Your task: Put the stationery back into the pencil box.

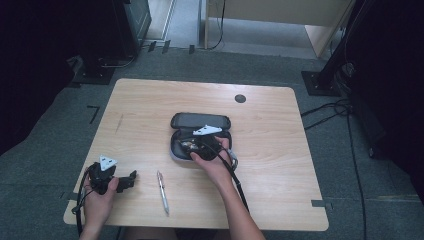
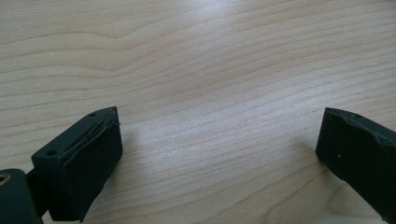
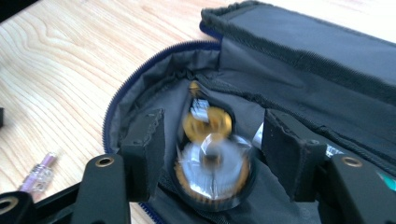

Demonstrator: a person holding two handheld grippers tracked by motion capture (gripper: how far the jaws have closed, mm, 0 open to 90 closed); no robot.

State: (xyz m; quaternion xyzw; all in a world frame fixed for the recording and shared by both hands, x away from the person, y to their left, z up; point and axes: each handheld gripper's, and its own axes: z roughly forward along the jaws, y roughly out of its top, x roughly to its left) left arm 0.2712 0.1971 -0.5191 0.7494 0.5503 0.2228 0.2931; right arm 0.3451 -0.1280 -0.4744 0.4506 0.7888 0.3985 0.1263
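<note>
Bare tabletop [image 1: 265,125] around open case [image 1: 200,121]

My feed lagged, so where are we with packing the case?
Done: the case lies unzipped with its lid back, and some small things already sit inside. In hand: the right tongs are open inside the case around a blurred round gold and silver thing. Left: the pen lies on the table, outside the case; the left tongs rest open and empty.

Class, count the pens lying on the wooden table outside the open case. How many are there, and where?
1. A slim silver pen lies on the light wooden table, near the front edge, between the two hands. More could be hidden inside the dark zipped case.
</note>
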